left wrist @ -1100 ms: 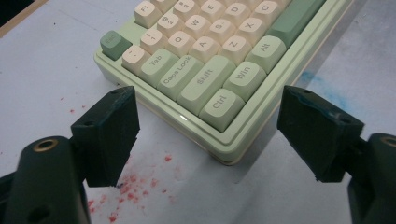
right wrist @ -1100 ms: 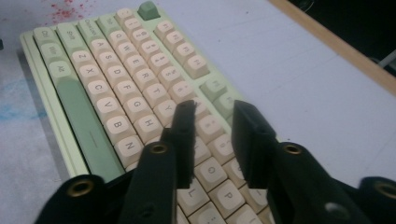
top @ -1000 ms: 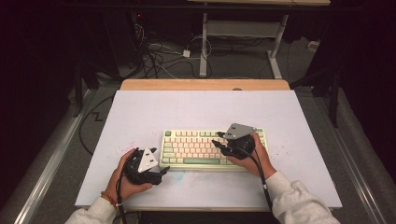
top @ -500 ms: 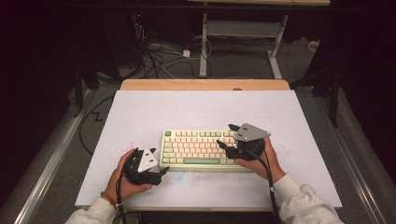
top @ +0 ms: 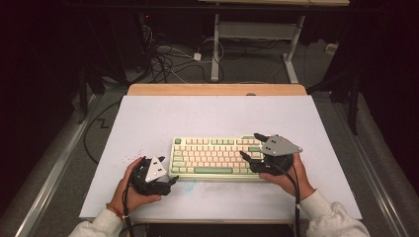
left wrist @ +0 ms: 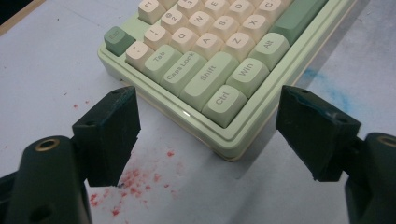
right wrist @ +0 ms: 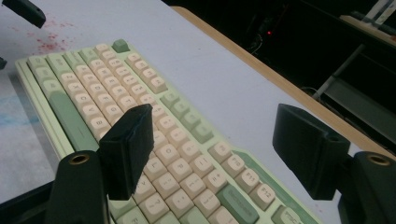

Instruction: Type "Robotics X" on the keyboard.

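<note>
Rightward has slid the right gripper (top: 250, 146), jaws just opening, empty, over the keyboard (top: 212, 155); left gripper (top: 170, 181) gapes empty at its corner; grip both ends evenly.

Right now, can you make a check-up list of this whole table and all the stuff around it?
Surface: white tabletop, wooden far edge; red specks and a blue smudge.
Job's things: pale green and cream keyboard, flat on the tabletop.
Clutter: nothing seen.
Grippers: left gripper open at the keyboard's Ctrl corner; right gripper over its other end, jaws just opened, gripping nothing.
Cables: gripper cable trails back; tangled wires on the floor.
Surroundings: dark room, white desk frame behind.
</note>
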`<control>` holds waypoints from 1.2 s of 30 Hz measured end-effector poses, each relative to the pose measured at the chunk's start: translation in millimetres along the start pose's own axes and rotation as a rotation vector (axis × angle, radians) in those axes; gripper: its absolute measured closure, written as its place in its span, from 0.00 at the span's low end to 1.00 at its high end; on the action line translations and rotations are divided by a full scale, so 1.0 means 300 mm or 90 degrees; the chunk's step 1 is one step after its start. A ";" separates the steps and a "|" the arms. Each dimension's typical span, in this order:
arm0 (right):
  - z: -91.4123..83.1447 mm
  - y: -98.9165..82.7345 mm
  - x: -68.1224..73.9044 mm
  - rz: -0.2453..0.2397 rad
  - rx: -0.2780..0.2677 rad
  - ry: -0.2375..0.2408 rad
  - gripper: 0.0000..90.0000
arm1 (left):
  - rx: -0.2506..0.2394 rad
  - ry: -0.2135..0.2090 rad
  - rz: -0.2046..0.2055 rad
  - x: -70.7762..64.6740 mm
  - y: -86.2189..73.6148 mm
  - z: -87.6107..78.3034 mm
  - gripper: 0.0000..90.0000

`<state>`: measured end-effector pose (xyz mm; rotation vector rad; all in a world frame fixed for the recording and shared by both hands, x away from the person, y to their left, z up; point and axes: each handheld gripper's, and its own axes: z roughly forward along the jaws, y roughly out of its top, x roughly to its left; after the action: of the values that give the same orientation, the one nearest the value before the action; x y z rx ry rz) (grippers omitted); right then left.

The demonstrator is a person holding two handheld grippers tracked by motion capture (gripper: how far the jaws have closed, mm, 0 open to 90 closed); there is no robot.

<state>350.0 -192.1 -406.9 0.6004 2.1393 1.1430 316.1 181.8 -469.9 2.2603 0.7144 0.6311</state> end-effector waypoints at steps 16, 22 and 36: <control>-0.103 -0.084 -0.027 0.016 -0.004 -0.037 0.32 | -0.003 0.007 -0.010 0.004 0.006 -0.008 0.25; -0.136 -0.128 -0.025 0.021 -0.002 -0.048 0.31 | -0.008 0.003 -0.021 0.010 0.009 -0.018 0.31; -0.196 -0.220 -0.017 0.033 0.023 -0.073 0.31 | -0.022 -0.035 -0.035 0.029 0.023 -0.039 0.69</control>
<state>305.4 -262.7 -436.5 0.7237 2.0604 1.0731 317.6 188.6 -455.3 2.2102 0.7303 0.5484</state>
